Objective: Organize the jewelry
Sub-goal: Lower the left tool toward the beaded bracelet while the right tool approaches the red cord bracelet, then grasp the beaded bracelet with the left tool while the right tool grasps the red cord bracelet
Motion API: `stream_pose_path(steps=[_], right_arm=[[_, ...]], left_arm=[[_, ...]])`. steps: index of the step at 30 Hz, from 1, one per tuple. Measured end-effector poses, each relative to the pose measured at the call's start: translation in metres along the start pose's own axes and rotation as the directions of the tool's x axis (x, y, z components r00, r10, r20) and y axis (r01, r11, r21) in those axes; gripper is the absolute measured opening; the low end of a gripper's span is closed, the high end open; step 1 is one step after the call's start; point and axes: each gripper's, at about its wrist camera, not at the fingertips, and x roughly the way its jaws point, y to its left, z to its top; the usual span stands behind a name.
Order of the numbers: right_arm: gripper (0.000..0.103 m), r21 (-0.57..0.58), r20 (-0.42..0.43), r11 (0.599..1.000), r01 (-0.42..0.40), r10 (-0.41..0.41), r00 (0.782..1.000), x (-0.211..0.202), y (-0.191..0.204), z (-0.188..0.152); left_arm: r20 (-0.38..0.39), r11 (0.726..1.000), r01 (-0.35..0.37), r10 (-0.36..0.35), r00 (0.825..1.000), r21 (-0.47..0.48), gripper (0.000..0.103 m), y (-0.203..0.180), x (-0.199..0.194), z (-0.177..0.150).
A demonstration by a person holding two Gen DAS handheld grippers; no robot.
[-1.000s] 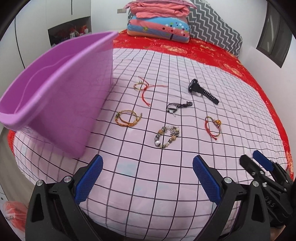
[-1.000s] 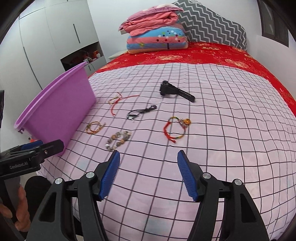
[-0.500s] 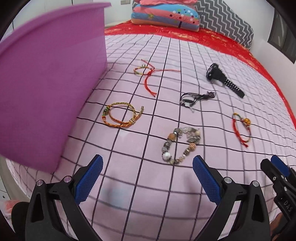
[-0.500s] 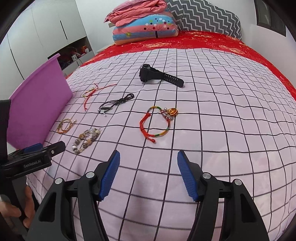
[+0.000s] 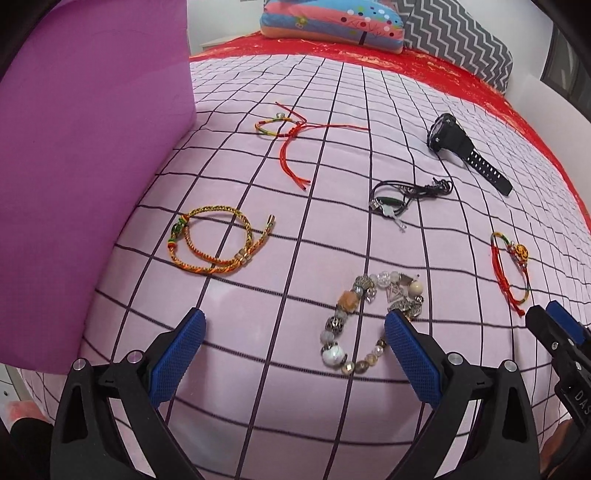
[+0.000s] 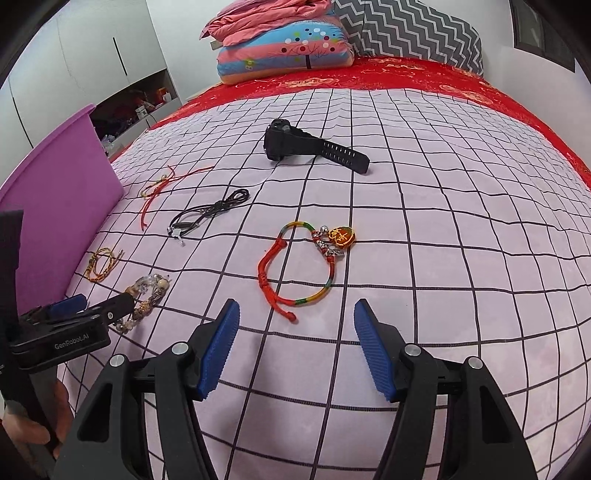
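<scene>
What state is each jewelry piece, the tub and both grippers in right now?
left gripper: open, empty, above the bead bracelet.
right gripper: open, empty, just short of the red charm bracelet.
bead bracelet: flat on the bedspread, closed loop.
red charm bracelet: flat, untouched.
gold cord bracelet: flat, coiled, beside the tub.
red string bracelet: flat, loose ends trailing.
black cord necklace: flat, bunched.
black watch: on its side, unbuckled.
purple tub: upright; contents hidden.

A pink blanket (image 6: pixel 424 258) carried a dark grid; beyond it the bedspread (image 6: pixel 424 77) was red. The bin (image 5: pixel 81 155) was purple, the watch (image 6: pixel 306 146) black, the far pillow (image 6: pixel 406 29) grey-and-white chevron.
</scene>
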Motion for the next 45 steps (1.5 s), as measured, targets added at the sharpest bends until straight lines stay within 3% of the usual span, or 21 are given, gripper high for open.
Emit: stream_pose_path(steps=[10,26,29,36,37,39,40,41,45], right_arm=[[0.062,-0.013,-0.019,1.000,0.015,-0.015,1.000,0.018,-0.001,0.003],[0.062,-0.101,-0.026,0.991,0.094,-0.097,0.995,0.037,0.010,0.013],[0.062,-0.125,-0.029,0.986,0.114,-0.118,0.993,0.041,0.013,0.015],[0.056,-0.158,-0.035,0.980,0.123,-0.130,0.991,0.044,0.019,0.015],[0.051,-0.168,-0.037,0.978,0.120,-0.128,0.991,0.044,0.021,0.015],[0.040,-0.186,-0.038,0.976,0.115,-0.124,0.992,0.044,0.025,0.014],[0.028,-0.193,-0.039,0.975,0.106,-0.115,0.993,0.043,0.027,0.013],[0.016,-0.197,-0.041,0.975,0.099,-0.109,0.993,0.043,0.029,0.013],[0.008,-0.170,-0.046,0.983,0.069,-0.078,0.996,0.040,0.029,0.012]], left_arm=[[0.008,1.000,0.017,-0.017,1.000,0.003,0.096,-0.002,0.009,0.003],[0.045,0.998,-0.044,0.042,0.998,0.051,0.095,-0.010,0.019,0.005],[0.049,0.998,-0.026,0.023,0.999,0.052,0.086,-0.011,0.017,0.004],[0.067,0.996,-0.009,0.003,0.998,0.089,0.045,-0.021,0.008,-0.005],[0.064,0.996,0.000,-0.006,0.998,0.089,0.040,-0.021,0.007,-0.006],[0.060,0.996,0.009,-0.015,0.998,0.087,0.017,-0.021,0.005,-0.006],[0.052,0.996,0.028,-0.033,0.998,0.084,0.013,-0.021,0.005,-0.006],[0.048,0.996,0.037,-0.041,0.998,0.078,0.011,-0.020,0.005,-0.006],[0.036,0.996,0.076,-0.078,0.996,0.057,0.010,-0.016,0.002,-0.004]])
